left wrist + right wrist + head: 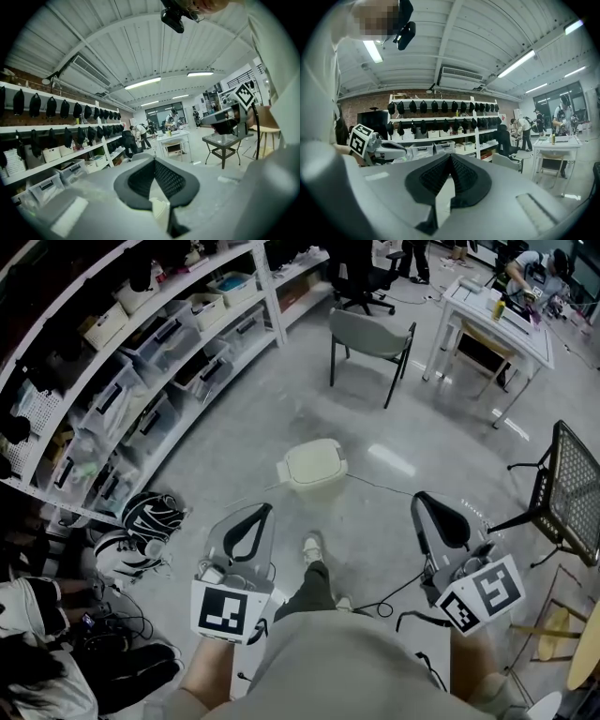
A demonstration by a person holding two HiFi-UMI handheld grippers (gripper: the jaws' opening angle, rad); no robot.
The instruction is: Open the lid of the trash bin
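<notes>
A small cream trash bin (314, 468) stands on the grey floor ahead of me, its lid down. Both grippers hang well short of it, level with my knees and apart from it. My left gripper (262, 509) is at lower left, its jaw tips meeting with nothing between them. My right gripper (422, 497) is at lower right, also shut and empty. In the left gripper view the left gripper (153, 160) points across the room at head height, and the bin is out of sight there. The right gripper (450, 155) likewise points at the shelves.
Long white shelves (141, 343) with plastic boxes run along the left. A grey chair (370, 338) and a white table (492, 320) stand beyond the bin. A black mesh chair (567, 493) is at right. A cable (394, 491) trails past the bin. Bags (141, 526) lie at left.
</notes>
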